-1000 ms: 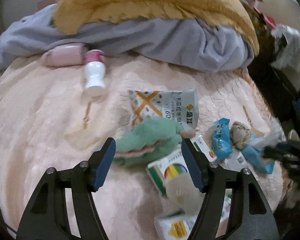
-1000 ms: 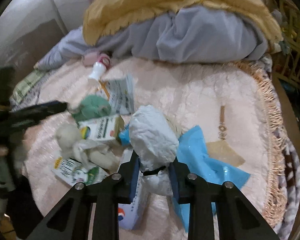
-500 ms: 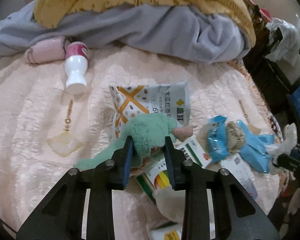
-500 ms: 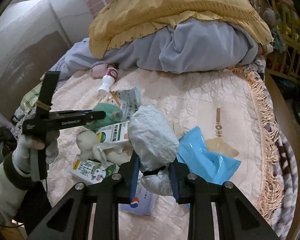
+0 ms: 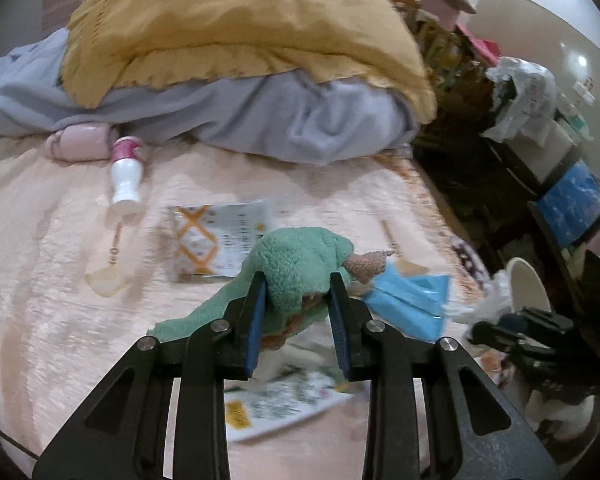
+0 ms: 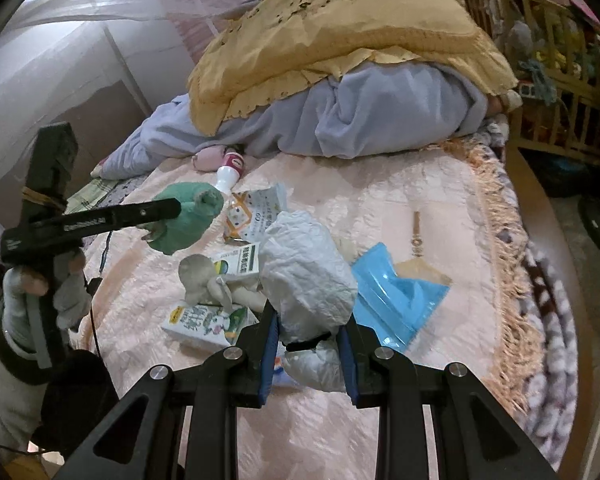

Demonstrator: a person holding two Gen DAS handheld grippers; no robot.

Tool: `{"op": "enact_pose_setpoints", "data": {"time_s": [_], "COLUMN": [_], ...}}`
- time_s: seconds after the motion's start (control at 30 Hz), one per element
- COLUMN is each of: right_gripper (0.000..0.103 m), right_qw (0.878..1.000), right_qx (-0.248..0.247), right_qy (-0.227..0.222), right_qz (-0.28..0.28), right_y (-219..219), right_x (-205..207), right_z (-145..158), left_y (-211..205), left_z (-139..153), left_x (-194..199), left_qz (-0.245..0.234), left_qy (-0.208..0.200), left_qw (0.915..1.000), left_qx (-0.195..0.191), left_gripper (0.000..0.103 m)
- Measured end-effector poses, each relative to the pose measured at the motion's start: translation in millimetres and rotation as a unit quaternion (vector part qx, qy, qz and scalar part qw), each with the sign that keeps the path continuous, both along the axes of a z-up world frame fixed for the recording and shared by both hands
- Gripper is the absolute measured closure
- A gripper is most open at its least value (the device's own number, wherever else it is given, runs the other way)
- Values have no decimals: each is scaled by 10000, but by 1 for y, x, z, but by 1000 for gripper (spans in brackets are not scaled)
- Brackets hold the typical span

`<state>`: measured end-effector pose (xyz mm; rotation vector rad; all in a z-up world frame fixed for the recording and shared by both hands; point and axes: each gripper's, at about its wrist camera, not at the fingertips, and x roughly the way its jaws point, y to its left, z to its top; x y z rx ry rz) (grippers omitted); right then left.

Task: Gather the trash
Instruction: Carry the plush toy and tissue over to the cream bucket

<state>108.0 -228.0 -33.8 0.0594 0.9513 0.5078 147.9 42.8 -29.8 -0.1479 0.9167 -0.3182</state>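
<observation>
I'm clenching the left gripper (image 5: 298,312) on the green plush (image 5: 300,260), lifted above the bed (image 5: 40,280) | right gripper (image 6: 310,350) clamping the white bag (image 6: 306,276), blue wrapper (image 6: 396,296) at 2 o'clock

A bed (image 6: 400,208) covered in a pale pink quilted spread is filling most of both views, its fringed edge running down the right of the right wrist view. A yellow blanket (image 6: 340,28) is lying over a grey one (image 6: 380,120) in the upper centre. Lower down, a white bottle (image 5: 126,178), a snack packet (image 5: 216,240), a blue bag (image 6: 392,296) and cartons (image 6: 208,320) are lying scattered.
</observation>
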Motion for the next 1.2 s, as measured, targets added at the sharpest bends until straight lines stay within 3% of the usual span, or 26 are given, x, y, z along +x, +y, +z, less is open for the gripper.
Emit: {"op": "enact_pose_setpoints", "data": {"time_s": [0.57, 1.2], "right_gripper": [77, 77], "right_qw": [9959, 9849], "right_qx": [-208, -178], "right_qy": [-57, -53], "right_qz": [-878, -1720], "right_y": [-96, -186], "right_x": [-38, -61], "right_z": [5, 4], "left_y": [-138, -246], "left_z": [-9, -27], "left_x": [-29, -36], "left_qz": [-600, -1218], "left_qy": [-195, -111], "left_qw": [9975, 9916], "left_qx": [315, 425], "left_gripper": [76, 76]}}
